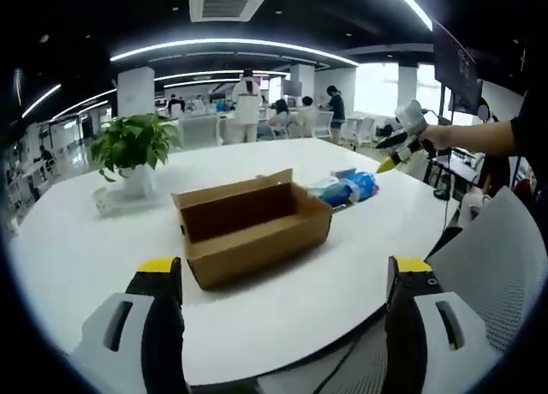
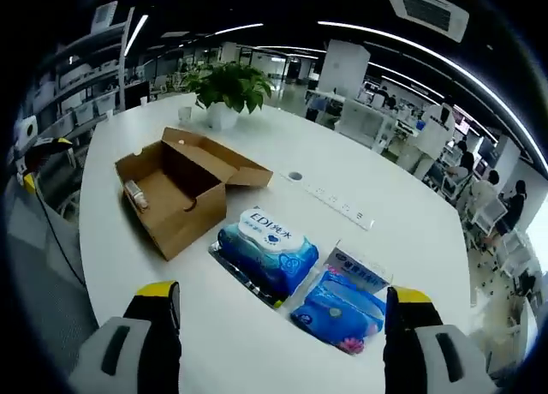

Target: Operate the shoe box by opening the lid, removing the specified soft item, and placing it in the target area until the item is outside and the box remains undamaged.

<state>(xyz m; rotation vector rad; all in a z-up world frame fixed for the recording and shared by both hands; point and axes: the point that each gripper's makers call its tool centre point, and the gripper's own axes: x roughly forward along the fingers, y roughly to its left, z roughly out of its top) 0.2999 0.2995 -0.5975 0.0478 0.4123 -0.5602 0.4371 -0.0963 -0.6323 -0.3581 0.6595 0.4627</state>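
Observation:
An open brown cardboard shoe box (image 1: 248, 227) lies on the white table (image 1: 86, 248), its lid flap (image 2: 229, 166) folded back. Inside the box (image 2: 175, 197) a small pale item (image 2: 134, 194) rests against one end. Two blue soft wipe packs (image 2: 265, 248) (image 2: 347, 300) lie on the table beside the box; in the left gripper view they lie behind it (image 1: 347, 188). My left gripper (image 1: 282, 278) is open, low in front of the box. My right gripper (image 2: 282, 293) is open above the wipe packs, and shows held in a hand at the right (image 1: 398, 150).
A potted plant (image 1: 133, 150) (image 2: 227, 90) stands past the box. A white power strip (image 2: 338, 205) and a round cable hole (image 2: 294, 176) sit mid-table. A grey chair (image 1: 497, 257) is at the table's near edge. People stand at desks far behind.

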